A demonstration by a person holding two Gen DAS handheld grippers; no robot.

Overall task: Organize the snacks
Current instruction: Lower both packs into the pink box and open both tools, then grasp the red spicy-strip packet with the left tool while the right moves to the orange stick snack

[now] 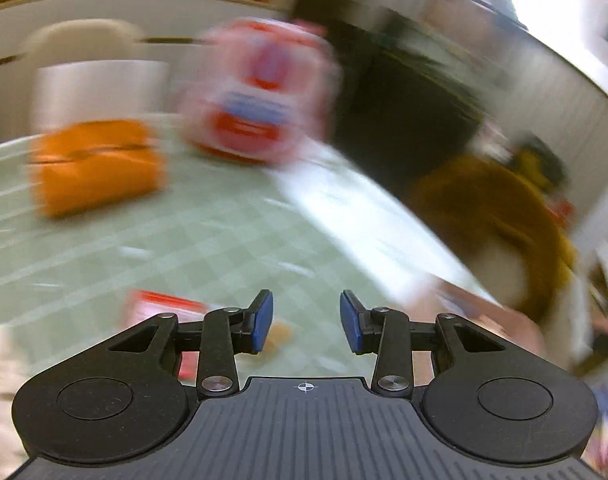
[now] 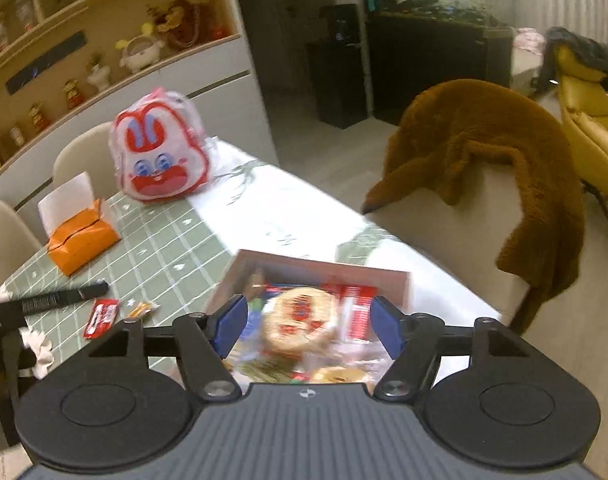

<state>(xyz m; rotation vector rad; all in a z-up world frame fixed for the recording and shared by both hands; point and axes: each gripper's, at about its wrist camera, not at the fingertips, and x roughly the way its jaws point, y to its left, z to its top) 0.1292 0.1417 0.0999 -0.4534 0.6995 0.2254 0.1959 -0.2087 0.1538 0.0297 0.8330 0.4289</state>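
My right gripper hovers open over a shallow cardboard box full of snacks. A round cracker packet lies in the box below the gap, clear of both blue pads, beside a red packet. A red wafer packet and a small orange candy lie loose on the green checked tablecloth, left of the box. The left wrist view is blurred. There my left gripper is open and empty above the cloth, with the red packet and the orange candy just behind its left finger.
An orange tissue box and a red-and-white rabbit bag stand at the table's far side. A brown fur coat hangs over a chair on the right. Beige chairs line the left. A black tool reaches in from the left edge.
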